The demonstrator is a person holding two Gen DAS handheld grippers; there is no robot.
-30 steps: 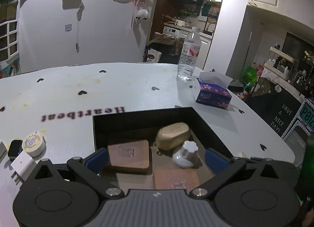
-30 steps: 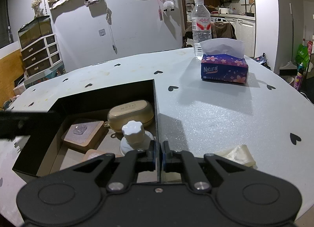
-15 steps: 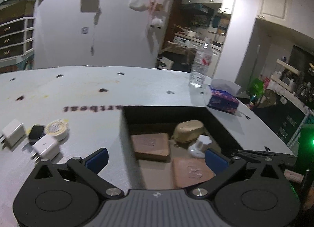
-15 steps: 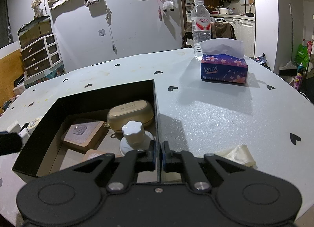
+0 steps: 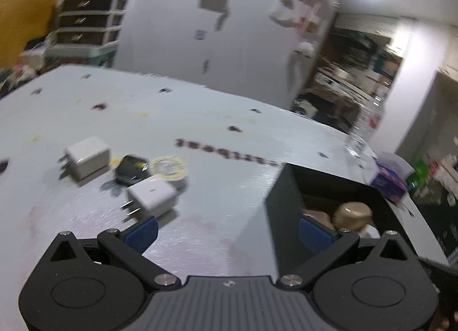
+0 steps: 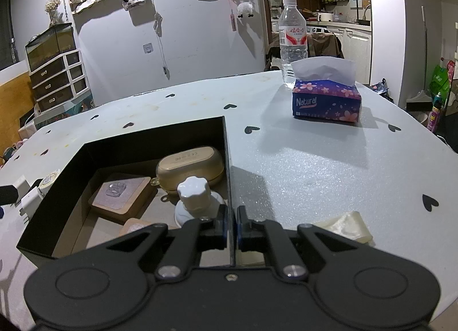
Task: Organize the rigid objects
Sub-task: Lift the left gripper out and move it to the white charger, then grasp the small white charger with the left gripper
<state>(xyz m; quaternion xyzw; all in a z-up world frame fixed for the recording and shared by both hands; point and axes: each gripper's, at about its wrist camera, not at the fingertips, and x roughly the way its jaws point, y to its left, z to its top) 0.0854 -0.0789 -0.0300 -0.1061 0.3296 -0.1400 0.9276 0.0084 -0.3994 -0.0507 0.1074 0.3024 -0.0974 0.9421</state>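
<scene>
A black open box (image 6: 160, 142) on the pale table holds a gold case (image 6: 190, 166), a white knob (image 6: 194, 196) and two flat pinkish pads (image 6: 121, 198). My right gripper (image 6: 232, 218) is shut on the box's thin right wall. In the blurred left wrist view, my left gripper (image 5: 227, 233) stands open above bare table, just left of the box's corner (image 5: 282, 210), with nothing between its fingers. Ahead of its left finger lies a white charger (image 5: 150, 196). Behind that are a small black item (image 5: 131, 169), a round tin (image 5: 169, 166) and a second white charger (image 5: 86, 158).
A blue tissue box (image 6: 326, 102) and a water bottle (image 6: 292, 42) stand at the table's far right. A crumpled clear wrapper (image 6: 346, 226) lies by my right gripper. Drawers (image 6: 57, 82) and a wall are beyond the table's far edge.
My left gripper has swung left off the box and rolled, so the chargers and tin now sit ahead of it. The right gripper has kept still on the box wall.
</scene>
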